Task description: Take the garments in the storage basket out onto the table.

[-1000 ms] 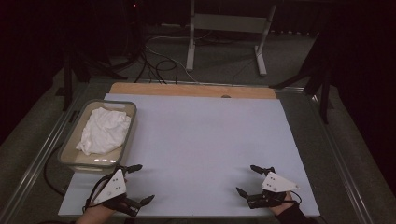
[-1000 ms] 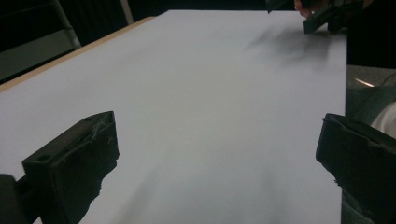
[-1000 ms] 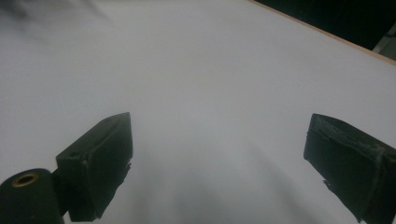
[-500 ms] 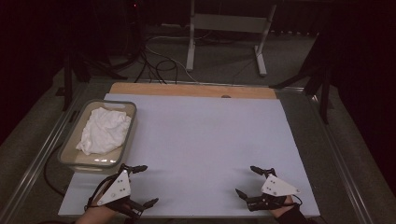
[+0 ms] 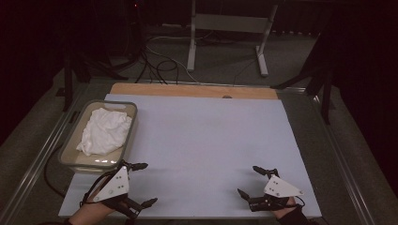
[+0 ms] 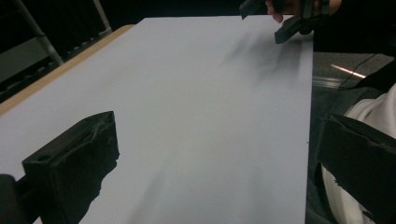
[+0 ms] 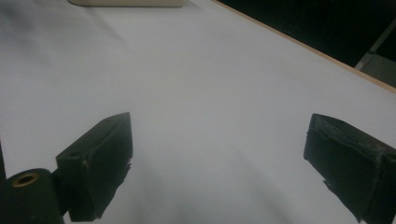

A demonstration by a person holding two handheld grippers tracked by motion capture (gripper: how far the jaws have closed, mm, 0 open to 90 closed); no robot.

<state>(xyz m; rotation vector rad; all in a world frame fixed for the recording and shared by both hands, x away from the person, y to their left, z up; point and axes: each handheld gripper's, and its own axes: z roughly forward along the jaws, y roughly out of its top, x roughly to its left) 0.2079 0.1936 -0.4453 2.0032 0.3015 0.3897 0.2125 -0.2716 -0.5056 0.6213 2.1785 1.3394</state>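
Observation:
A beige bin (image 5: 132, 123) stands at the left of the white table top, with a crumpled white cloth (image 5: 105, 132) lying in it. My left gripper (image 5: 150, 183) hovers near the front left edge, just in front of the bin, open with nothing between its jaws. My right gripper (image 5: 247, 179) is near the front right edge, also open and holding nothing. In the left gripper view, my left gripper (image 6: 215, 158) looks across bare table toward the right gripper (image 6: 289, 14), held in a hand at the far end. The right gripper view has my right gripper (image 7: 224, 158) spread wide and the bin (image 7: 126, 3) at the top edge.
The white table top (image 5: 206, 140) ends in a wooden strip (image 5: 187, 90) along the far side. Beyond it are a metal stand (image 5: 225, 28) and cables (image 5: 159, 61) on the dark floor. Metal rails run along both sides of the table.
The left gripper has shifted slightly near the front edge. The right gripper has barely moved, and both have stayed open.

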